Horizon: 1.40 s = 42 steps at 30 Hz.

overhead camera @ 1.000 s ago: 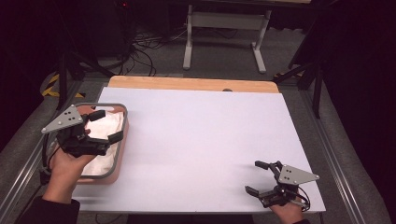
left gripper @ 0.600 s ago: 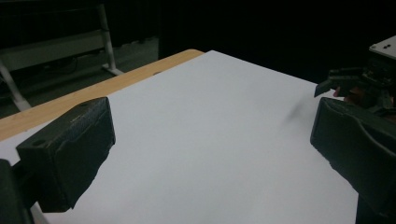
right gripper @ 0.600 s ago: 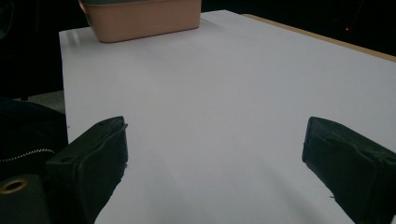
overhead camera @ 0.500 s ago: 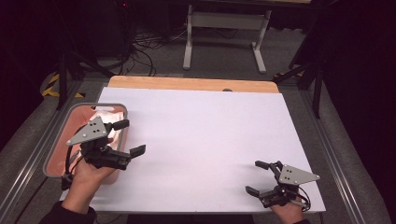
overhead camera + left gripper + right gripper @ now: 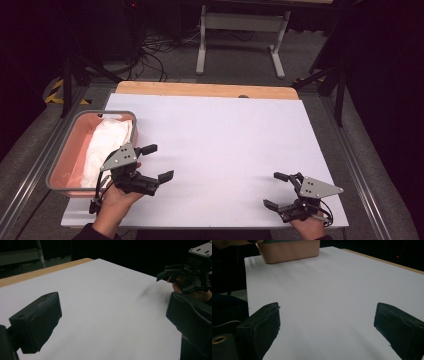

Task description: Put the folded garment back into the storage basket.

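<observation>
A pink basket (image 5: 62, 159) stands at the table's left edge with a white cloth (image 5: 107, 142) lying in it. My left gripper (image 5: 157, 162) hovers just right of the basket, open, with nothing between its jaws. Its own view has the jaws wide apart over the bare white tabletop (image 5: 100, 305), and the right gripper (image 5: 185, 277) shows farther off. My right gripper (image 5: 276, 190) rests near the front right corner, open and empty. In the right gripper view the jaws frame the tabletop, with the basket (image 5: 289, 250) at the far side.
The white tabletop (image 5: 225, 145) has a wooden strip (image 5: 205, 90) along its far edge. Metal rails run along both sides. Beyond the table stand a white frame (image 5: 240, 30) and cables on a dark floor.
My left gripper has moved right and toward the person, from over the basket to the open table beside it. The cloth lies in the basket. The right gripper has stayed put.
</observation>
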### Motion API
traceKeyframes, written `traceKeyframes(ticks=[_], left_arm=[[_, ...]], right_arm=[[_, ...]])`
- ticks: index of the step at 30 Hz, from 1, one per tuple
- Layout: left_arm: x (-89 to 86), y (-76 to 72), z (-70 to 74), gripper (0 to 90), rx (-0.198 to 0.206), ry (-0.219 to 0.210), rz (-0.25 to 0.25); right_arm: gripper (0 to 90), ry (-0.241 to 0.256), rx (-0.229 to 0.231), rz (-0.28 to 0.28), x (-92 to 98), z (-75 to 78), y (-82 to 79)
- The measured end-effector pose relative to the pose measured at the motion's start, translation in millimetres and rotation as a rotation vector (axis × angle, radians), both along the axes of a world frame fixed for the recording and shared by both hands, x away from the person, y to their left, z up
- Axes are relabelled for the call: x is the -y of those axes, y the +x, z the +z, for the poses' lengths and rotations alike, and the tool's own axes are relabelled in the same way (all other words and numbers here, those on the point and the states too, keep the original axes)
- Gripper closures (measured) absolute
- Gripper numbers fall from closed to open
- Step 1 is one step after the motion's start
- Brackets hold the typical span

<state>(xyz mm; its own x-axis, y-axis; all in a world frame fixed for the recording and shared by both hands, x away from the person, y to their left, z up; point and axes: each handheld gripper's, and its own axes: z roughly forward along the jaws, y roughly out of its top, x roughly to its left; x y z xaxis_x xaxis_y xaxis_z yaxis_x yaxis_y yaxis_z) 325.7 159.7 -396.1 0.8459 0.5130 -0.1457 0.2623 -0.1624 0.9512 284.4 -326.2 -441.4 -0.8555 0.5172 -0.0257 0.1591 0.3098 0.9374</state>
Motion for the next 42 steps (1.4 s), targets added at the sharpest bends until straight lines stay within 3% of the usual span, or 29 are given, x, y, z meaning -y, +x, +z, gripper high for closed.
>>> traceKeyframes(ticks=[16, 28, 29, 32, 34, 42], left_arm=[[21.1, -4.6, -44.9, 0.5, -0.034, 0.008, -0.051], [28.3, -5.5, -66.9, 0.3, -0.019, 0.068, -0.055], [30.6, -5.9, -71.0, 0.2, -0.018, 0.093, -0.056], [32.7, -5.4, -72.9, 0.1, -0.019, 0.115, -0.044], [32.3, -5.6, -72.7, 0.1, -0.006, 0.111, -0.04], [30.0, -4.7, -72.5, 0.1, -0.023, 0.093, -0.042]], right_arm=[[7.3, 0.002, -0.002, 0.003, 0.6, -0.3, 0.3], [7.3, 0.004, -0.004, 0.0, 2.0, -1.5, 1.1], [7.3, 0.005, -0.005, 0.0, 2.2, -1.6, 1.2], [7.3, 0.008, -0.012, 0.002, 2.6, -2.3, 1.8], [7.3, 0.013, -0.012, 0.002, 2.5, -3.0, 2.3], [7.3, 0.015, -0.016, -0.003, 3.5, -3.9, 3.1]])
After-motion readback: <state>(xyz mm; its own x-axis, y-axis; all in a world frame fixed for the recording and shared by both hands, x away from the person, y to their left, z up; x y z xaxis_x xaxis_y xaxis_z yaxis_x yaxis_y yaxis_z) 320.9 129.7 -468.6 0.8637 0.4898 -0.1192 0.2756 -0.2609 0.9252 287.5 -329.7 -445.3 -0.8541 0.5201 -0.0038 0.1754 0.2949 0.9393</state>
